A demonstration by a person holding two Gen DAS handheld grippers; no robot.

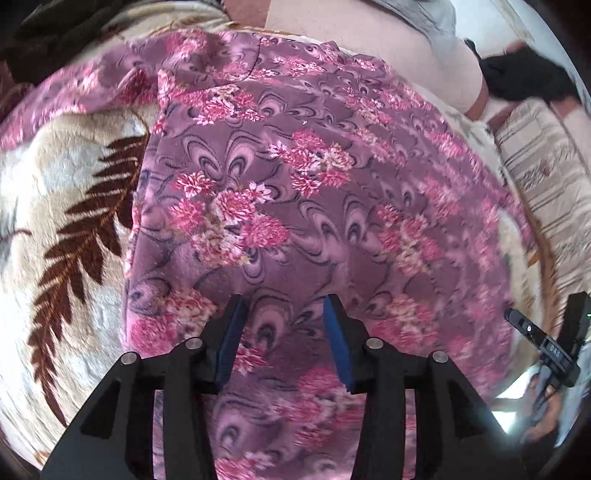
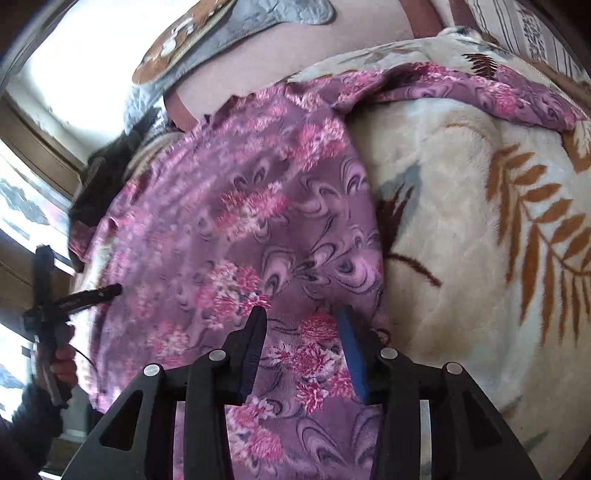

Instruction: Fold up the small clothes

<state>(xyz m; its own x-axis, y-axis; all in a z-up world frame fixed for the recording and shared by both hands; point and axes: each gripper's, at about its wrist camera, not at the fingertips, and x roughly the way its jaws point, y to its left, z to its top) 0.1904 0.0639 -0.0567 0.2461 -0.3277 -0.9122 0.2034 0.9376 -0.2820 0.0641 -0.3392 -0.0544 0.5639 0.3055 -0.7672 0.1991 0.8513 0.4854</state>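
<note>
A purple garment with pink flowers (image 1: 295, 192) lies spread on a cream blanket with brown leaf prints (image 1: 62, 206). My left gripper (image 1: 282, 301) hangs open just above the garment's near part, its blue pads apart with cloth showing between them. My right gripper (image 2: 301, 312) is open over the garment (image 2: 240, 229) near its right edge, with nothing held. The right gripper also shows at the right edge of the left wrist view (image 1: 546, 343), and the left gripper at the left edge of the right wrist view (image 2: 74, 299). One sleeve (image 2: 498, 92) stretches away to the far right.
The blanket (image 2: 461, 221) covers a bed. A striped cushion (image 1: 546, 177) lies at the right. A dark cloth (image 1: 524, 81) sits at the far right, and a grey mat (image 2: 240, 22) lies on the pink floor beyond the bed. A bright window (image 2: 74, 55) is at the left.
</note>
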